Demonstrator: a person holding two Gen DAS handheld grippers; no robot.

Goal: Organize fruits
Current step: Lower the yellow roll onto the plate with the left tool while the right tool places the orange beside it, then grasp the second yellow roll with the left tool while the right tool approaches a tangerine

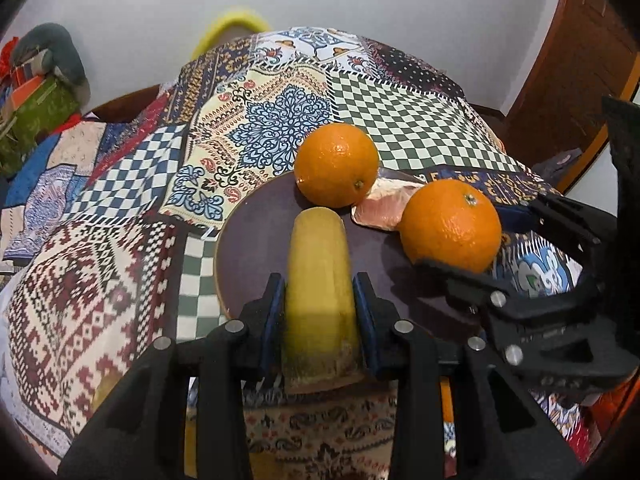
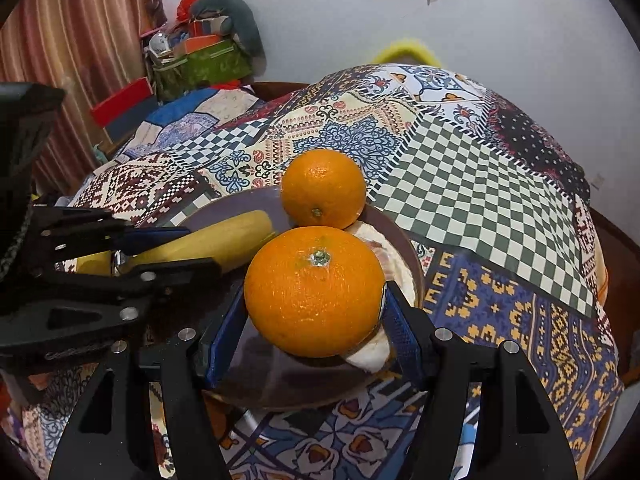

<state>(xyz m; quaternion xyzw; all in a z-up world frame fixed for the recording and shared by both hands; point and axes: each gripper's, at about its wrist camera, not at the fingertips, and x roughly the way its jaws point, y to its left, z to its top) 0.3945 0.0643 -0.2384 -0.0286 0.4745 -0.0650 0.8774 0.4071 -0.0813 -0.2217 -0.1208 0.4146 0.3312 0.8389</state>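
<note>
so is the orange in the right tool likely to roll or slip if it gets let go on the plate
Probably yes. The near orange is round with glossy skin, so it could roll on the flat plate. The right tool touches only its sides. The pale peel and far orange might stop it.

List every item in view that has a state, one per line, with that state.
left gripper: shut on the banana
right gripper: around the near orange; contact unclear
banana: unpeeled, held over the plate
near orange: whole, stem up, between the right fingers
far orange: whole, resting on the plate, free
plate: flat on the patchwork cloth
pale fruit piece: lying on the plate between the oranges
</note>
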